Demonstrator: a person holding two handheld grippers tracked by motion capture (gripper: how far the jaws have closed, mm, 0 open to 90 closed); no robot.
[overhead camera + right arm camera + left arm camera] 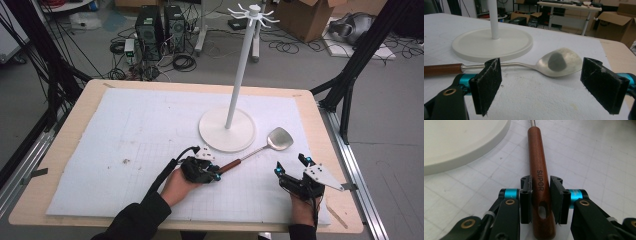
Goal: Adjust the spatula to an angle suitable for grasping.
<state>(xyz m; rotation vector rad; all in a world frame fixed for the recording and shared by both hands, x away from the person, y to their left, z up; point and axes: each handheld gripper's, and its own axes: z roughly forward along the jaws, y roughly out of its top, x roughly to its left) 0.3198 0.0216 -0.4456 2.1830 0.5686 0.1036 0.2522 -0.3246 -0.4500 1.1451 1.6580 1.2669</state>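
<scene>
A metal spatula (280, 138) with a brown wooden handle (537, 157) lies on the white mat, its head pointing to the far right, next to the base of the stand. My left gripper (217, 172) is shut on the end of that handle, one pad on each side (541, 182), just ahead of the hanging hole. To the right, my right gripper (291, 164) rests on the mat, open and holding nothing. The spatula's head (557, 62) lies just beyond the wide gap between the right gripper's pads (542, 66).
A white stand with a round base (227, 129), a tall pole and hooks at its top (252, 12) rises just behind the spatula. The white gridded mat (125, 135) covers a wooden table (70, 125). Computers, cables and boxes lie on the floor beyond.
</scene>
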